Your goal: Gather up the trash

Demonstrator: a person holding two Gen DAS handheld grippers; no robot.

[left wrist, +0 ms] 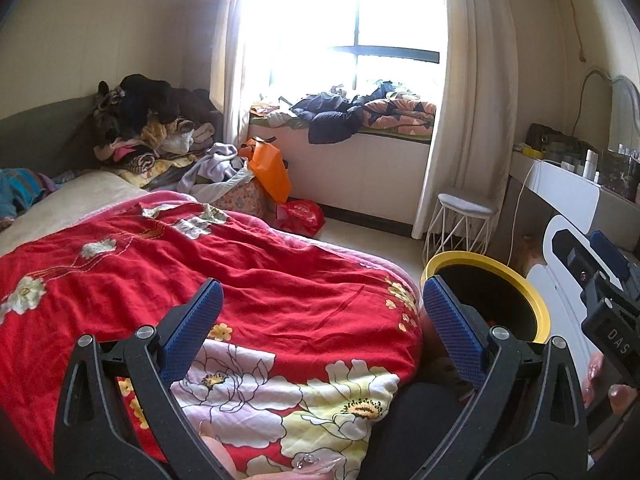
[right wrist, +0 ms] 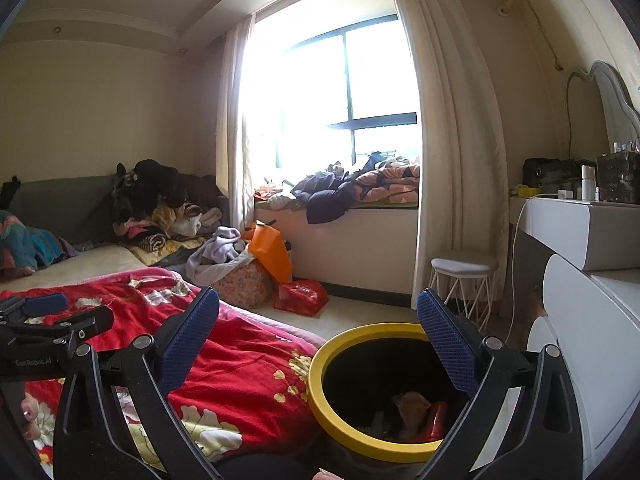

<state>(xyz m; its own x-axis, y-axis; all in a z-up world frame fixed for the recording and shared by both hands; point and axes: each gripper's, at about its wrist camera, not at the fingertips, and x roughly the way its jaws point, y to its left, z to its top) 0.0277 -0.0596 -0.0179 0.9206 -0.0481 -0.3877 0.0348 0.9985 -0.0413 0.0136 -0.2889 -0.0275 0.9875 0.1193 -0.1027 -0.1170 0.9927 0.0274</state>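
A round trash bin with a yellow rim [right wrist: 320, 396] stands on the floor beside the bed; it also shows in the left wrist view [left wrist: 536, 296]. Inside lie crumpled wrappers [right wrist: 412, 404] and a red item [right wrist: 436, 420]. My right gripper [right wrist: 318, 308] is open and empty, held above the bin's near side. My left gripper [left wrist: 322, 300] is open and empty over the red floral quilt [left wrist: 200, 264], left of the bin. The right gripper's body shows at the right edge of the left wrist view [left wrist: 600, 292], and the left gripper's at the left edge of the right wrist view [right wrist: 52, 320].
The bed with the red quilt [right wrist: 240, 360] fills the left. Clothes pile [left wrist: 160, 128] at its head. Orange [left wrist: 268, 168] and red [left wrist: 300, 216] bags sit on the floor by the window seat [left wrist: 360, 160]. A white stool [left wrist: 464, 220] and white dresser [right wrist: 580, 220] stand right.
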